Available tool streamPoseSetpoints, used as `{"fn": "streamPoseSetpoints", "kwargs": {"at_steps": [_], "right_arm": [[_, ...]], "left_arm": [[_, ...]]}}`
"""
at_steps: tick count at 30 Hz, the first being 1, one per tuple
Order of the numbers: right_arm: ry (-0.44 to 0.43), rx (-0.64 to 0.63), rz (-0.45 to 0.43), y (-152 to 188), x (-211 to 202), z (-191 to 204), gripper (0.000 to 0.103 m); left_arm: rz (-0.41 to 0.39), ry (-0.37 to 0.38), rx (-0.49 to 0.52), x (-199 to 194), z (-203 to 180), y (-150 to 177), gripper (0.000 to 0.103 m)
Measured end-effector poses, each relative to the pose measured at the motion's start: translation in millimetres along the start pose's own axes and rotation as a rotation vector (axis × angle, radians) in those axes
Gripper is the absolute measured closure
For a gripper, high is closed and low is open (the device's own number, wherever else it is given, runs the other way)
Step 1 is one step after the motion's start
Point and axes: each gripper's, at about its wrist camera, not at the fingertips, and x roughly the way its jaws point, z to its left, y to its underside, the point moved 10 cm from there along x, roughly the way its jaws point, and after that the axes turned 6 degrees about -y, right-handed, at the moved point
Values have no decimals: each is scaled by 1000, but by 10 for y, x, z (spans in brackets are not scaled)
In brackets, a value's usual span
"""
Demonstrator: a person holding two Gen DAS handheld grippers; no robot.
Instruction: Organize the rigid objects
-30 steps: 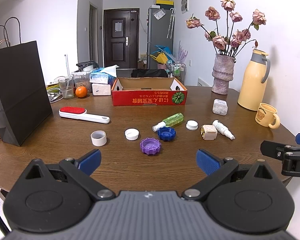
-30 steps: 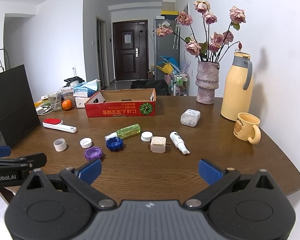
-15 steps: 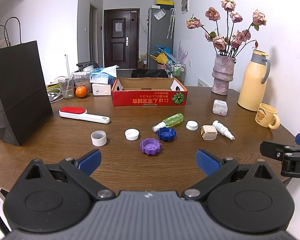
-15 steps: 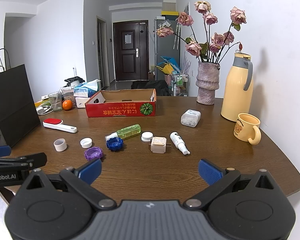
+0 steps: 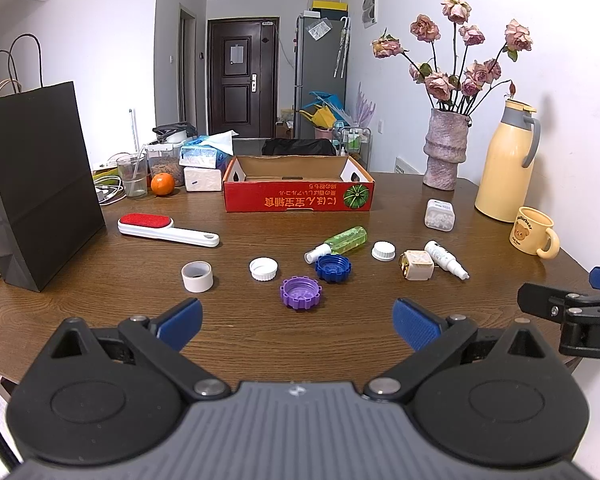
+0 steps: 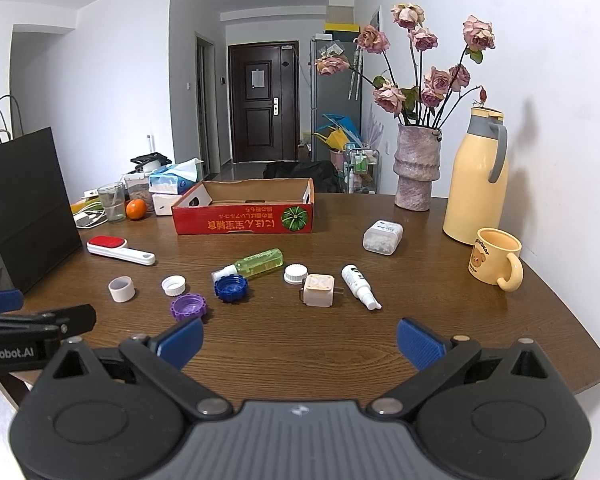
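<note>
**Readable markings on the table and grippers**

The red cardboard box [image 5: 298, 200] carries a line of white East Asian characters along its front wall, printed upside down from both views, beside a green pumpkin picture; I cannot read the characters with certainty. The yellow mug [image 6: 494, 260] bears small dark lettering arched over a bear face, too small to make out. In the right wrist view, the left gripper [image 6: 40, 322] shows white lettering "enRobot.AI", cut off at the picture's edge. In the left wrist view, the right gripper [image 5: 560, 300] shows a white "D" and part of a second letter. The small white bottle [image 6: 358, 280] has dark print, illegible.
</note>
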Motion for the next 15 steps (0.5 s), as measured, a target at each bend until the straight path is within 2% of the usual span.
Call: {"fn": "streamPoseSetpoints", "kwargs": {"at_steps": [15], "right_arm": [[1,-24,-15,10,7,66,0]], "left_arm": [[2,-4,-8,-28,-5,-11,0]]}}
